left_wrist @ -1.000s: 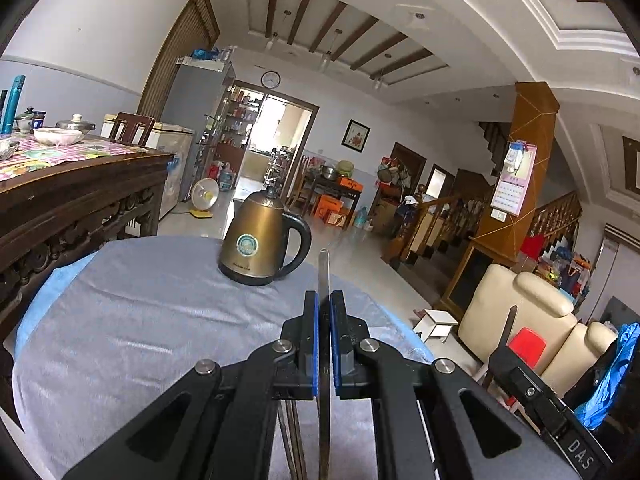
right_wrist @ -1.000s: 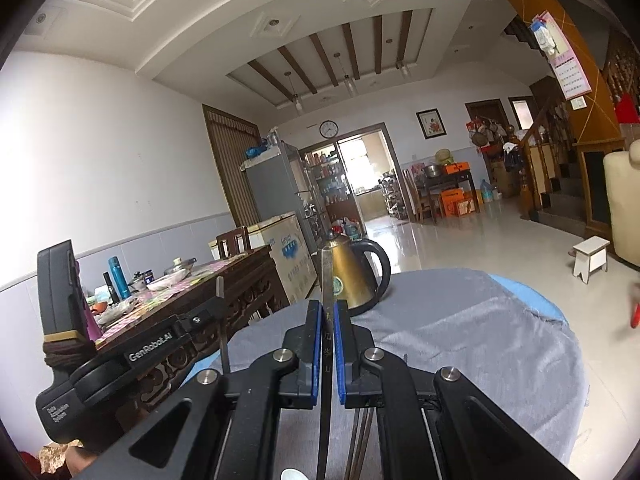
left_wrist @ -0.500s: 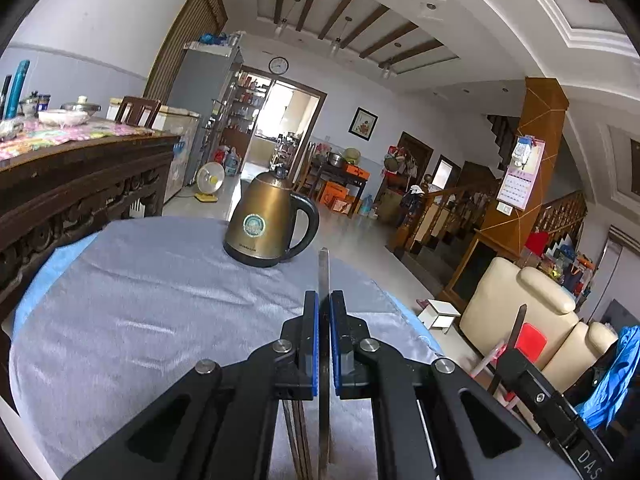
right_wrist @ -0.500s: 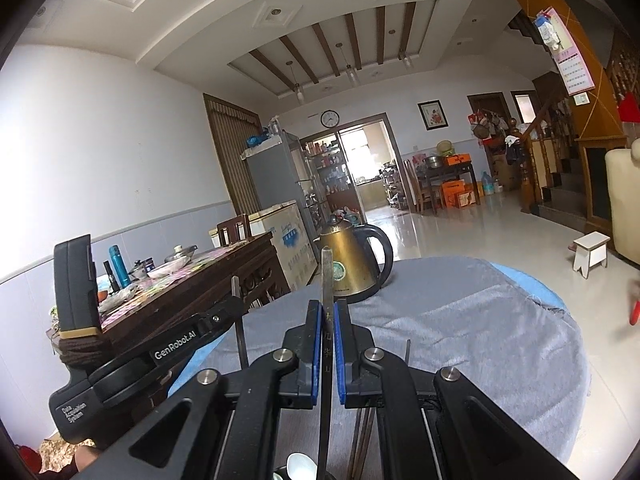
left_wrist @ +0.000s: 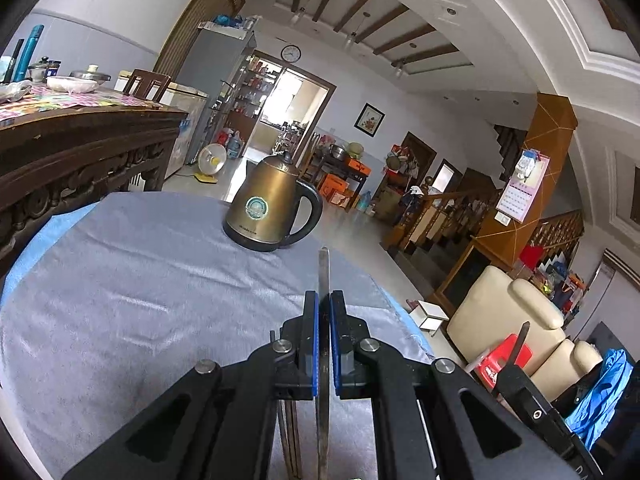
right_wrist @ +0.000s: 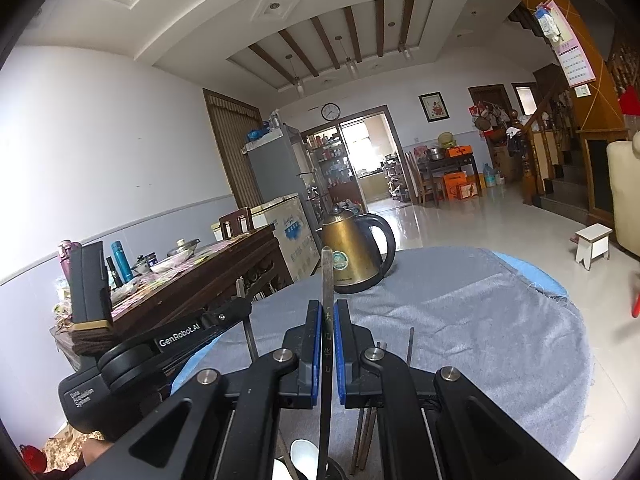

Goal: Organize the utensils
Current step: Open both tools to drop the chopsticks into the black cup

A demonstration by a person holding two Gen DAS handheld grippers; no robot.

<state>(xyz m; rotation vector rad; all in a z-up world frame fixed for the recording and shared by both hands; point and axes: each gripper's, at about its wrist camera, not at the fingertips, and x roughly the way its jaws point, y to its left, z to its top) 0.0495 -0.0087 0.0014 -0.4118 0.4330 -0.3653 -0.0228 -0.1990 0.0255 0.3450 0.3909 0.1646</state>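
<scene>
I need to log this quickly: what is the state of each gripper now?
Left gripper: closed on a flat metal utensil.
Right gripper: closed on a flat metal utensil.

White walls [right_wrist: 120, 128] and a beamed ceiling [right_wrist: 340, 40] frame a glossy tiled floor [right_wrist: 480, 224]. A carved wooden sideboard [left_wrist: 80, 152] stands left; a wall clock [right_wrist: 330, 111] hangs over the bright doorway [right_wrist: 368, 160]; cream armchair [left_wrist: 516, 316] right.

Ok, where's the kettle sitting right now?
The kettle stands upright at the grey cloth's far edge, ahead of both grippers, slightly left in the left wrist view.
</scene>
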